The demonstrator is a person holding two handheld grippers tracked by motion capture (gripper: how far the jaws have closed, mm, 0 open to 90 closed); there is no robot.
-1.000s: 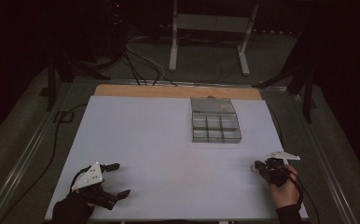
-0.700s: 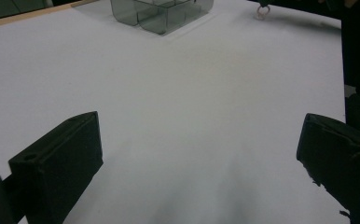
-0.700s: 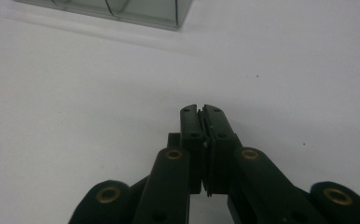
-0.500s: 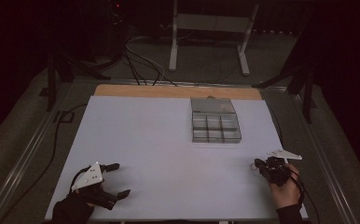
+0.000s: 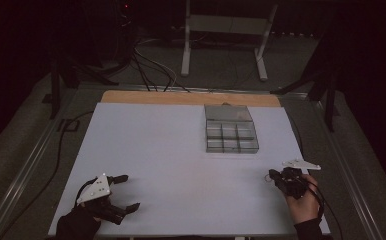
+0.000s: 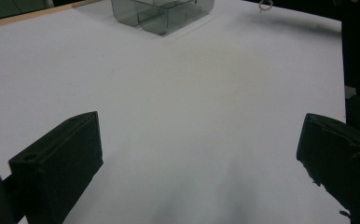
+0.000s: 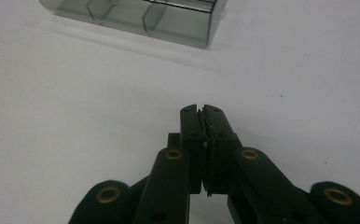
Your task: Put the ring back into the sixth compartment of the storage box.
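Observation:
A clear plastic compartment box (image 5: 230, 135) stands on the white table (image 5: 171, 150), right of centre toward the back; it also appears as the box (image 6: 162, 14) and the box (image 7: 136, 18). My left gripper (image 5: 129, 191) rests at the front left corner, jaws wide open around bare table (image 6: 197, 154). At the front right, a hand holds my right gripper (image 5: 272, 176) with its jaws pressed together (image 7: 200, 109). A small pale ring (image 6: 265, 4) hangs at its tip, above the tabletop; it also shows as the ring (image 5: 269, 177). In the right gripper view the shut jaws hide it.
A wooden strip (image 5: 191, 98) runs along the table's far edge. Cables (image 5: 146, 70) and a metal stand (image 5: 226, 30) sit on the dark floor beyond. Metal rails (image 5: 26, 165) flank the table.

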